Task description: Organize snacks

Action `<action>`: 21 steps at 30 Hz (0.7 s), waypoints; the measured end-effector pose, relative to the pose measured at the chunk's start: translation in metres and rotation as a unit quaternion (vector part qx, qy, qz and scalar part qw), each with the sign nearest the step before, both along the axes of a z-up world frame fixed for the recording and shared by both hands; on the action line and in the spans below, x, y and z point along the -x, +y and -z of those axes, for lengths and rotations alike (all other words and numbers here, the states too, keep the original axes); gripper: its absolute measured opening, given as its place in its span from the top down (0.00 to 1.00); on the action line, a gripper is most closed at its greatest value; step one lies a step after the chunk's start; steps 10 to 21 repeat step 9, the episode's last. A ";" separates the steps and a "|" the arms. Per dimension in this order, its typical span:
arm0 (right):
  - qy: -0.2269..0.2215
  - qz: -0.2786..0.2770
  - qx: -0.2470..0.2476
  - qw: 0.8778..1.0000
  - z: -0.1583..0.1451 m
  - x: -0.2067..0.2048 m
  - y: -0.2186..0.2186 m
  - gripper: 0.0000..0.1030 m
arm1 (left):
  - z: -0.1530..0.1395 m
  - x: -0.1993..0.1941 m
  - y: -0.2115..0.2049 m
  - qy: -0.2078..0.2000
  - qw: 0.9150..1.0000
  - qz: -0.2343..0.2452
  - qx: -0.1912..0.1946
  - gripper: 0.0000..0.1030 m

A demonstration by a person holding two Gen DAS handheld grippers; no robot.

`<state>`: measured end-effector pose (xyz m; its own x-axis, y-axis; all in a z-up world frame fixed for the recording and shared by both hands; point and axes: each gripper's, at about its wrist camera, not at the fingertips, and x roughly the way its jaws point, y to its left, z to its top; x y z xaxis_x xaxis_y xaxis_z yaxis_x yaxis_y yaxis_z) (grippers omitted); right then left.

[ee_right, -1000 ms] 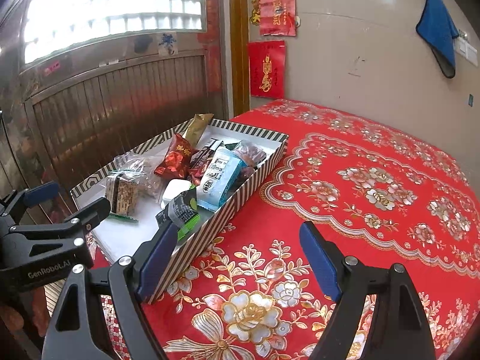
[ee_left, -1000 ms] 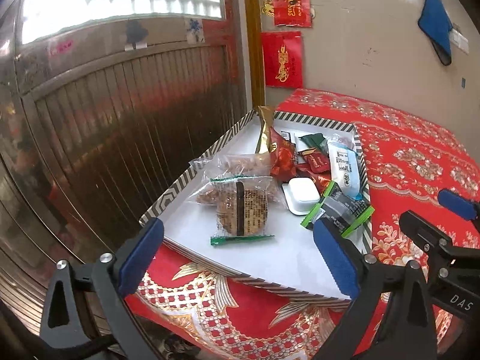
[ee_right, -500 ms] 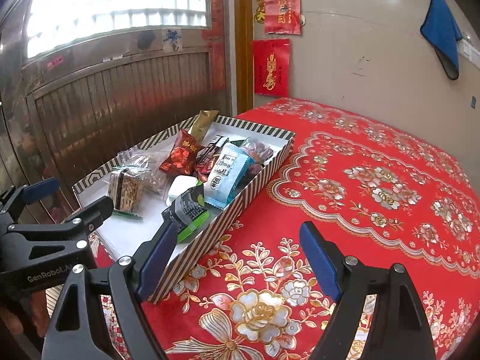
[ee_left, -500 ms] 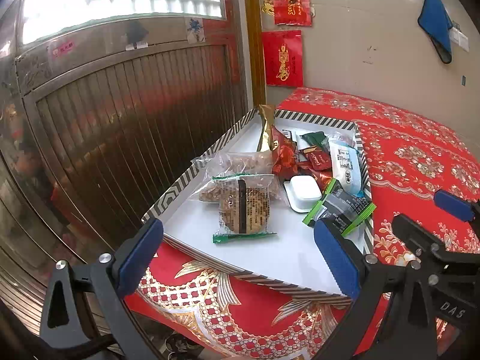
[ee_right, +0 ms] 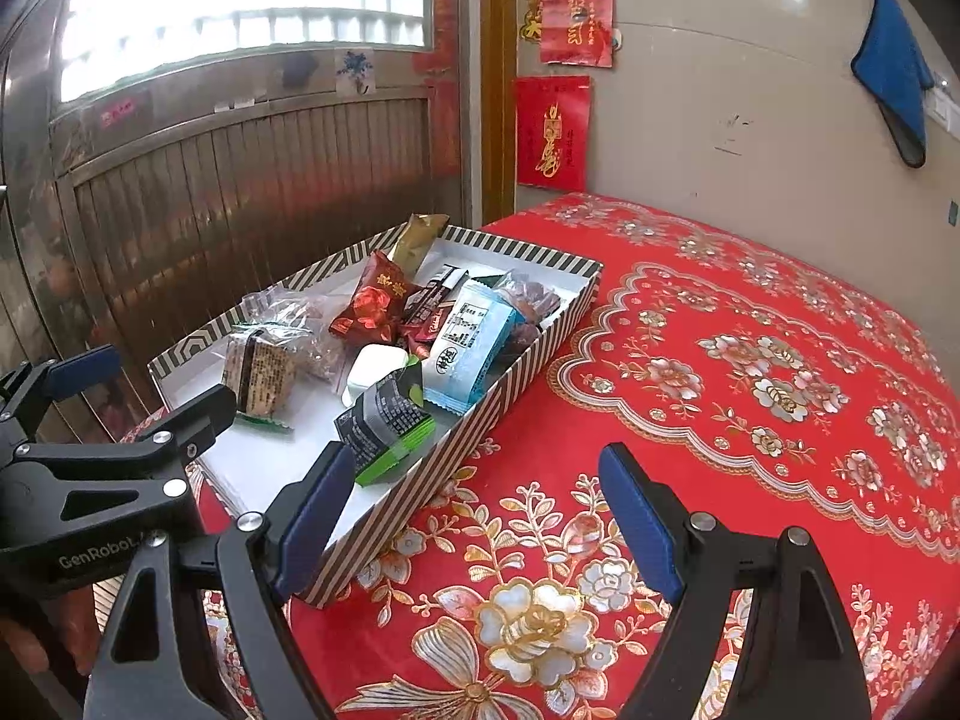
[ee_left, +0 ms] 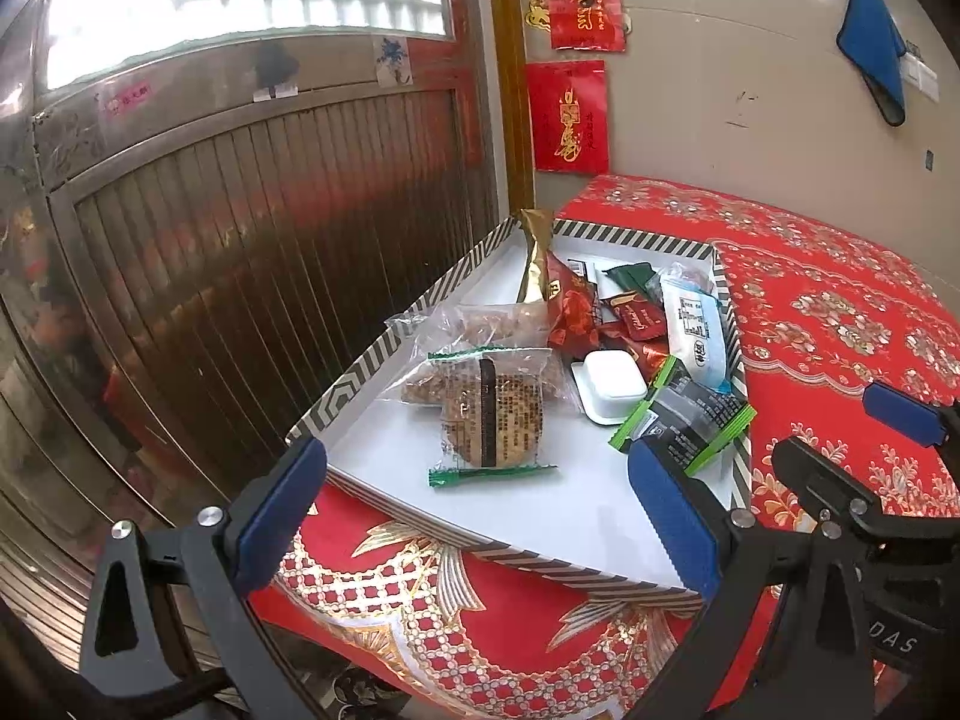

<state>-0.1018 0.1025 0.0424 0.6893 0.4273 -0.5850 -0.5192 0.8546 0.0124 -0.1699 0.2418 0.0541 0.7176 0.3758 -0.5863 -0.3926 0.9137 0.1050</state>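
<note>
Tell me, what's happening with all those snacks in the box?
A person is holding two grippers above a table with a red flowered cloth. Both the left gripper and the right gripper are open and hold nothing. The snacks lie in a striped box: a round cracker in a clear wrapper, a green-edged packet, a light blue packet and a small white tub. Nothing has been picked up yet.

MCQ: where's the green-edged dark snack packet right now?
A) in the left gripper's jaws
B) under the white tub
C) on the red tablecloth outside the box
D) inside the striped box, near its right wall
D: the green-edged packet lies inside the striped box, leaning by its right wall next to the white tub; both grippers, left and right, are open and hold nothing.
</note>
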 end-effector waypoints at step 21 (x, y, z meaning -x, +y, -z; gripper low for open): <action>0.004 0.005 -0.003 1.000 0.000 -0.001 -0.005 0.19 | -0.004 0.000 -0.009 -0.009 1.000 0.006 -0.020 0.02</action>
